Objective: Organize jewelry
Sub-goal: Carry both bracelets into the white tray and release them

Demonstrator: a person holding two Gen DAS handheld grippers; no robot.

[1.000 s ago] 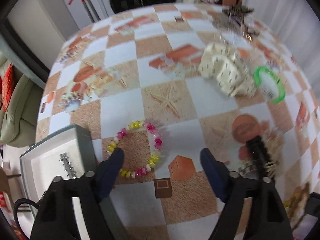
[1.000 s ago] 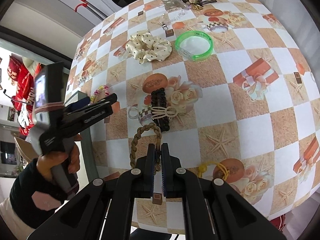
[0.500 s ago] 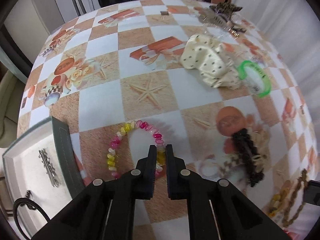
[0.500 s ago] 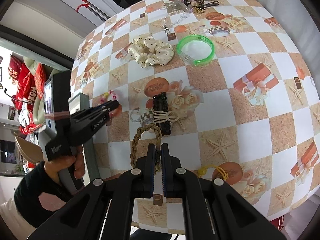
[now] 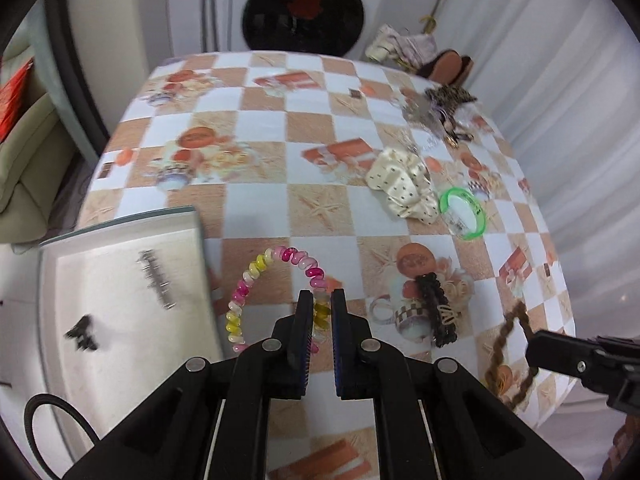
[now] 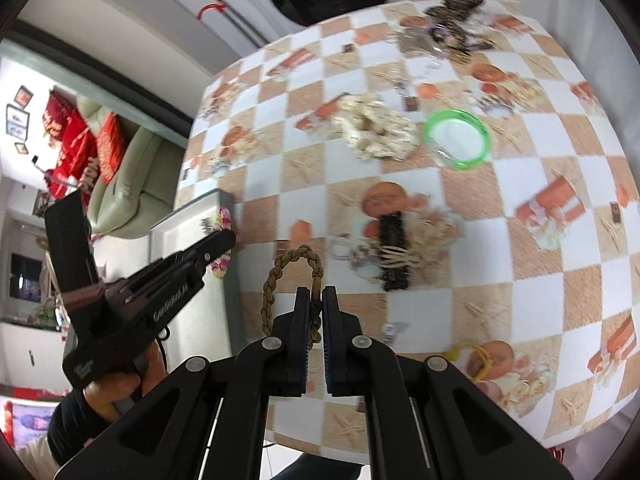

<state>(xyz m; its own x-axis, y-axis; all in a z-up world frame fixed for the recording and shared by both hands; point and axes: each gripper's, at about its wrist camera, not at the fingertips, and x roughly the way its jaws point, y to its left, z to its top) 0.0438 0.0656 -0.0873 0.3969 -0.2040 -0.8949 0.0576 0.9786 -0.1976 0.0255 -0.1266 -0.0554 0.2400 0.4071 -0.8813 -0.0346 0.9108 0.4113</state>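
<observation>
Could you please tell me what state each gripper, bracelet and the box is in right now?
Left tongs: shut on bead bracelet.
Right tongs: shut on braided bracelet.
Box: open, clip inside.
Green bangle: flat on table, untouched.
Scrunchie: on table, untouched.

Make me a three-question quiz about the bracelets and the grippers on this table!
1. Where is the green bangle?
A. in the white tray
B. beside the cream scrunchie
C. in a gripper

2. What colours is the bead bracelet?
A. pink, yellow and white
B. blue and black
C. all green

3. What is the right gripper doing?
A. hanging open
B. shut on the braided brown bracelet
C. shut on the scrunchie

Answers: B, it lies next to the cream scrunchie; A, those bead colours show; B, the braided brown bracelet sits between its fingers.
</observation>
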